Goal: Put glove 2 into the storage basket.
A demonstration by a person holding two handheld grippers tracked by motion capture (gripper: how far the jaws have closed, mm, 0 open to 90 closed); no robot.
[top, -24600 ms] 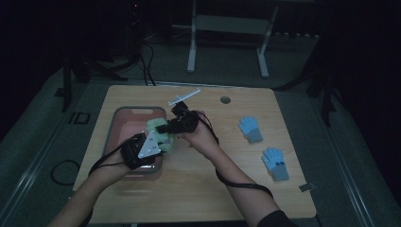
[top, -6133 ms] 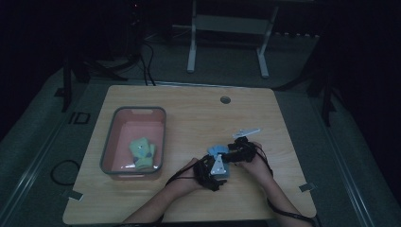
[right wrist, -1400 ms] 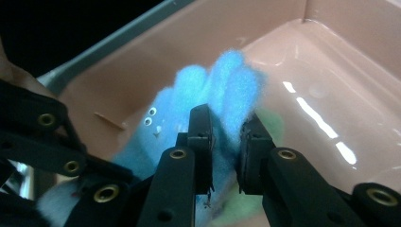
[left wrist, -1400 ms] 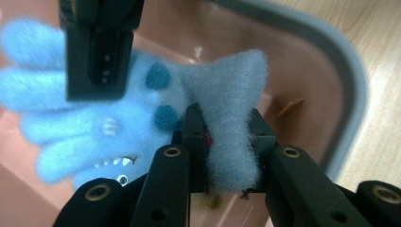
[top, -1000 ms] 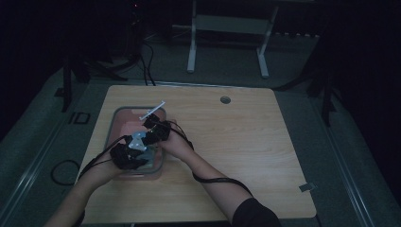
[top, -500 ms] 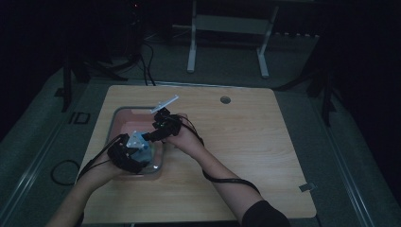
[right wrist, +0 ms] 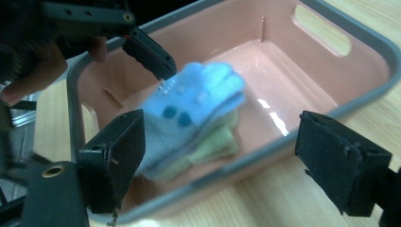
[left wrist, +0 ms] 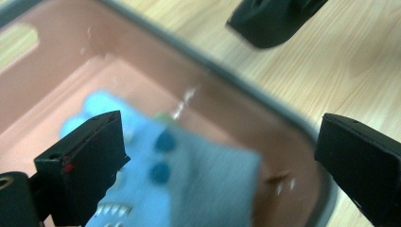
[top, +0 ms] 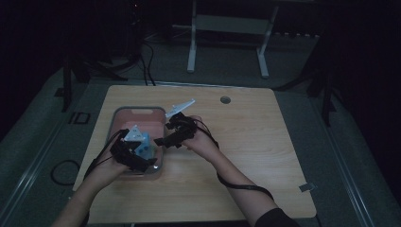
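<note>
A pink tray (top: 137, 110) with a grey rim sits at the table's left. In it a light blue glove (right wrist: 198, 101) with dark blue dots lies on a green glove (right wrist: 208, 146). My left gripper (top: 144, 158) hovers over the tray's near end. Its jaws have just been opening and stand wide, with the blue glove (left wrist: 189, 184) loose between them. My right gripper (top: 164, 135) is above the tray's right rim (right wrist: 373, 42). Its jaws have just been opening too and are wide apart with nothing gripped. The blue glove (top: 145, 147) looks blurred.
The wooden table (top: 265, 142) stretches right of the tray. A round hole (top: 225, 100) sits near its far edge. The right gripper's cable (top: 241, 184) trails over the near part. White frame legs (top: 191, 47) stand on the floor beyond.
Both grippers have opened and let go of the blue glove over the tray. The right gripper has drawn back to the right and upward, off the tray. The left hand has stayed put.
</note>
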